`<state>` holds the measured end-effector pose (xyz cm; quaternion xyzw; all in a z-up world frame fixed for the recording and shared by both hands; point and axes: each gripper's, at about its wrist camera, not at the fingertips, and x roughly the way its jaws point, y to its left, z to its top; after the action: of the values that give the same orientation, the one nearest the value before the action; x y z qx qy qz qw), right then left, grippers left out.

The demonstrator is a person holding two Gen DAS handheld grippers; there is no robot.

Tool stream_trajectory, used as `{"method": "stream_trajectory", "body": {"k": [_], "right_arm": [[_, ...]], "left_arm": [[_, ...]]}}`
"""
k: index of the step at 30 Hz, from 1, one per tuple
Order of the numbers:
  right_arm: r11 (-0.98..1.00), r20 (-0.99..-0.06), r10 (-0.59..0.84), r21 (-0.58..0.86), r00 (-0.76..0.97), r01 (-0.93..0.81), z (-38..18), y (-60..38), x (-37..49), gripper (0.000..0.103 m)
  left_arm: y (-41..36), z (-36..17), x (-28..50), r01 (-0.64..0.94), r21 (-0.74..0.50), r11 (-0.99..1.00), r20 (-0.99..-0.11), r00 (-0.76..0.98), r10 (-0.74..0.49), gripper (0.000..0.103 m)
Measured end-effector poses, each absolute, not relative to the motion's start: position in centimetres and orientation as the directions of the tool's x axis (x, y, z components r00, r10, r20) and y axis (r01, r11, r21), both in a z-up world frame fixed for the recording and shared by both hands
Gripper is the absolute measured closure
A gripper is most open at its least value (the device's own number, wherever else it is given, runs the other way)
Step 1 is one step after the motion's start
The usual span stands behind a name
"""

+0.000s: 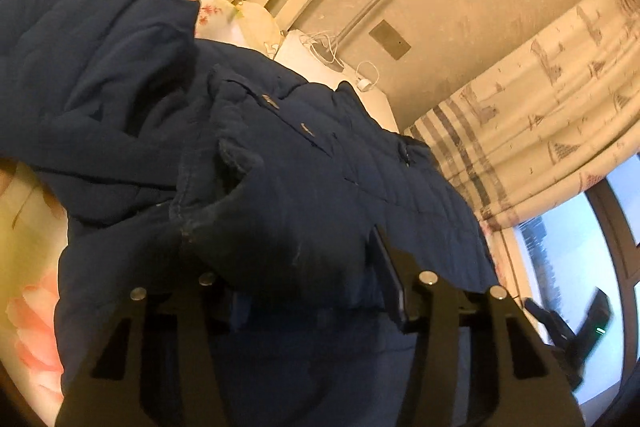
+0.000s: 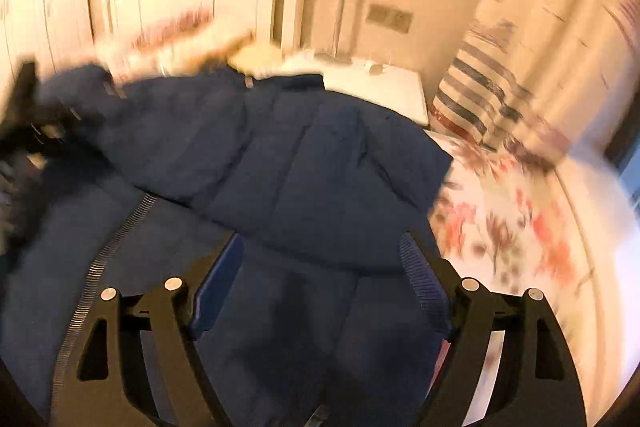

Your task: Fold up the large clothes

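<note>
Padding is making this navy quilted jacket (image 2: 256, 155) bulky and springy, so I am expecting it to puff back after each fold. It is lying spread over the floral bedsheet (image 2: 520, 219), its zipper (image 2: 104, 259) running down my left side. My left gripper (image 1: 304, 267) is sitting with a thick bunch of the fabric between its jaws; whether the pads are pressing on it I cannot tell. My right gripper (image 2: 320, 259) is hovering above the lower front panel, jaws apart and empty. I am judging a hem or sleeve cuff the best hold, where the cloth is flatter and less slippery.
</note>
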<state>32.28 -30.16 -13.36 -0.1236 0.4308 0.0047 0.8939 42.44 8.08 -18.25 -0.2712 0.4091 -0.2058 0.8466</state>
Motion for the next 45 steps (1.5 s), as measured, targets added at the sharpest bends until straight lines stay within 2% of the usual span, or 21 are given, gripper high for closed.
{"method": "stream_trajectory", "body": {"k": [2, 6, 9, 12, 15, 17, 19, 21, 23, 25, 26, 27, 29, 32, 34, 38, 40, 41, 43, 45], "right_arm": [[0.962, -0.809, -0.124, -0.240, 0.575, -0.130, -14.1, -30.2, 32.9, 0.025], [0.974, -0.839, -0.019, -0.138, 0.544, -0.179, -14.6, -31.4, 28.9, 0.022], [0.975, -0.849, -0.002, -0.119, 0.528, -0.187, -15.5, -32.5, 25.3, 0.022], [0.978, -0.802, -0.063, -0.169, 0.595, -0.124, -13.9, -33.5, 24.9, 0.022], [0.994, -0.718, 0.014, -0.063, 0.696, -0.085, -11.4, -34.3, 27.4, 0.022], [0.994, -0.682, 0.000, -0.078, 0.731, -0.073, -11.3, -33.6, 30.2, 0.022], [0.996, -0.705, -0.004, -0.063, 0.709, -0.058, -12.5, -33.0, 33.0, 0.023], [0.993, -0.739, -0.051, -0.110, 0.672, -0.045, -14.8, -32.2, 35.8, 0.024], [0.969, -0.765, -0.182, -0.247, 0.618, -0.020, -17.5, -31.8, 37.3, 0.026], [0.991, -0.785, -0.113, -0.137, 0.609, 0.008, -18.0, -33.7, 37.2, 0.024], [0.995, -0.795, -0.090, -0.097, 0.600, 0.020, -17.9, -34.5, 37.1, 0.024], [0.997, -0.796, -0.077, -0.077, 0.601, 0.025, -17.9, -35.0, 36.8, 0.024], [0.999, -0.799, -0.042, -0.034, 0.599, 0.025, -17.7, -35.7, 36.5, 0.024], [0.999, -0.798, -0.020, 0.010, 0.602, 0.047, -16.2, -35.7, 37.0, 0.024], [0.999, -0.767, 0.007, 0.034, 0.642, 0.029, -14.8, -35.1, 37.7, 0.024], [1.000, -0.709, -0.014, -0.010, 0.705, 0.010, -12.4, -32.9, 40.6, 0.024], [0.997, -0.708, -0.066, -0.067, 0.703, 0.026, -12.8, -32.5, 43.6, 0.022], [0.997, -0.744, -0.083, -0.066, 0.663, 0.050, -13.9, -33.1, 45.3, 0.021], [0.996, -0.832, -0.060, -0.014, 0.552, 0.086, -16.6, -34.4, 47.4, 0.016], [0.994, -0.843, -0.032, 0.029, 0.538, 0.105, -17.4, -35.1, 47.9, 0.014]], "left_arm": [[8.2, -18.4, 42.4, 0.125, -0.633, 0.764, -0.579, 0.579, -0.574, 0.051], [7.8, -18.1, 42.1, 0.128, -0.606, 0.785, -0.594, 0.584, -0.553, 0.043], [7.8, -17.6, 41.7, 0.124, -0.574, 0.809, -0.596, 0.614, -0.517, 0.039], [7.6, -17.3, 41.6, 0.130, -0.552, 0.823, -0.595, 0.630, -0.499, 0.036], [7.6, -17.4, 41.6, 0.127, -0.548, 0.827, -0.599, 0.630, -0.494, 0.035], [7.8, -17.4, 41.5, 0.124, -0.552, 0.824, -0.596, 0.632, -0.495, 0.034], [8.0, -17.5, 41.4, 0.121, -0.552, 0.825, -0.597, 0.634, -0.492, 0.033], [8.2, -17.4, 41.2, 0.114, -0.546, 0.830, -0.597, 0.642, -0.481, 0.033], [8.6, -16.8, 40.8, 0.087, -0.506, 0.858, -0.597, 0.684, -0.420, 0.033], [10.3, -14.6, 38.7, -0.038, -0.399, 0.916, -0.526, 0.828, -0.195, 0.033], [11.6, -13.1, 36.8, -0.120, -0.363, 0.924, -0.435, 0.899, -0.054, 0.026], [12.3, -12.4, 35.7, -0.133, -0.362, 0.923, -0.374, 0.927, -0.013, 0.015], [12.9, -11.4, 34.5, -0.103, -0.366, 0.925, -0.306, 0.952, -0.015, 0.012], [11.4, -12.2, 35.6, -0.015, -0.367, 0.930, -0.360, 0.924, -0.127, 0.012], [8.6, -13.5, 37.7, 0.052, -0.284, 0.958, -0.474, 0.860, -0.187, 0.012], [5.3, -16.5, 41.0, 0.100, -0.170, 0.980, -0.675, 0.713, -0.190, 0.012], [5.8, -17.4, 41.7, 0.094, -0.202, 0.975, -0.711, 0.670, -0.212, 0.012], [6.4, -17.7, 42.1, 0.084, -0.229, 0.970, -0.720, 0.656, -0.226, 0.012], [7.5, -18.1, 42.5, 0.081, -0.300, 0.950, -0.718, 0.637, -0.281, 0.011], [8.2, -18.3, 42.7, 0.080, -0.336, 0.938, -0.710, 0.633, -0.308, 0.010]]}}
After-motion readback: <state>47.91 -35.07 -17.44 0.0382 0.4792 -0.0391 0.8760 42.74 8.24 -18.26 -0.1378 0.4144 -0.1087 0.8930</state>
